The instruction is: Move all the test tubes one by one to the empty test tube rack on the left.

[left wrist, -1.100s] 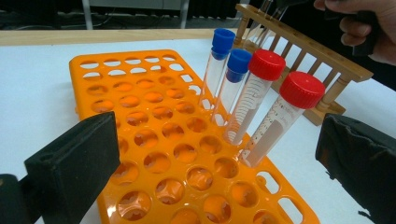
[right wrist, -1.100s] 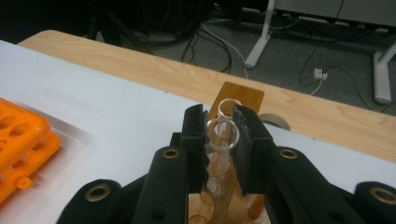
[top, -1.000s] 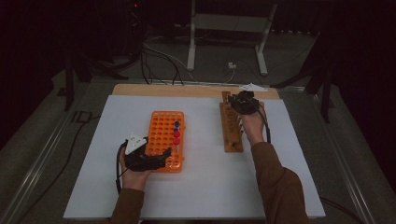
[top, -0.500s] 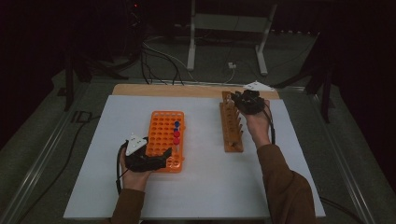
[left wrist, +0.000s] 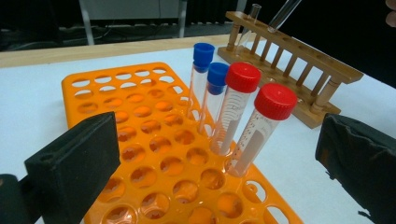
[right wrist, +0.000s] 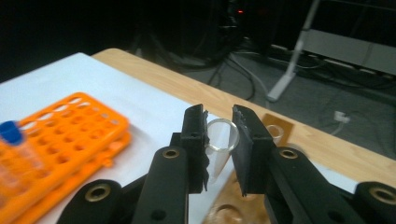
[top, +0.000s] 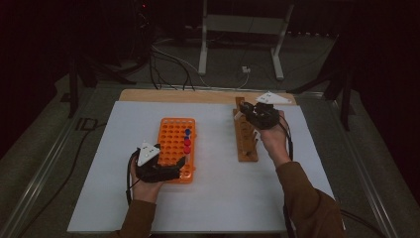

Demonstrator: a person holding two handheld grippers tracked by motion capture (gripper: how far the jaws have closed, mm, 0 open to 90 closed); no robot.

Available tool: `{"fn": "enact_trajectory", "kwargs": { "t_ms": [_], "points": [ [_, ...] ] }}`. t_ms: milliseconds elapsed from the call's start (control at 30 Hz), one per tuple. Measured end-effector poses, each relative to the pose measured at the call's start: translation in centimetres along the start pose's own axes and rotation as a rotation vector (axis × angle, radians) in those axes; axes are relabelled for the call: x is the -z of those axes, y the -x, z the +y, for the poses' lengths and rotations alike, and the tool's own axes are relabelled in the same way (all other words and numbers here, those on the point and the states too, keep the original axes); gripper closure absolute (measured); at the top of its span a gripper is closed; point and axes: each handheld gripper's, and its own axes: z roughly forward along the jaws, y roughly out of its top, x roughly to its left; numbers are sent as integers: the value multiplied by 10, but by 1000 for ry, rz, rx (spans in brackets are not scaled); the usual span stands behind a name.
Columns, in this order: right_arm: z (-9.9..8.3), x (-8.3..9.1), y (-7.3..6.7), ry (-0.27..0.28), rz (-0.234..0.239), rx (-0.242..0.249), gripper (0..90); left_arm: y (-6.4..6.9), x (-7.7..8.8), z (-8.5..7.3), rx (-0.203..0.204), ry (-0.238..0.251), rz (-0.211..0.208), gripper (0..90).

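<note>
Four capped tubes [left wrist: 233,116] stand in orange rack [top: 171,144]; right hand-held gripper [right wrist: 219,140] pinches glass tube [right wrist: 220,142] above wooden rack [top: 246,144], transfer pending; left hand-held gripper [top: 173,168] wide open, empty, at orange rack's near edge.

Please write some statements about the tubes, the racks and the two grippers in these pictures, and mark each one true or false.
1. The right gripper holds a clear glass tube. True.
2. The orange rack holds four capped tubes. True.
3. All four caps are red. False: two red caps, two blue caps.
4. The left gripper is shut on a tube. False: its jaws stand wide open.
5. The wooden rack stands on the person's left. False: it stands on the right.
</note>
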Motion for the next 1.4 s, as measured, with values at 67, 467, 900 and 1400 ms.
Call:
{"fn": "enact_trajectory", "kwargs": {
  "t_ms": [67, 467, 900, 1400],
  "points": [
    [-2, 2, -4, -2, 18, 5, 762, 2, -1, 1, -14, -4, 2, 4],
    [-8, 16, -27, -6, 127, 6, 762, 25, -5, 16, -110, 33, -26, 21],
    [-15, 29, -51, -25, 257, -33, 761, 59, -32, 25, -208, 15, -52, 81],
    [-23, 43, -72, -41, 336, -12, 760, 91, -51, 33, -275, 30, -35, 278]
  ]
}}
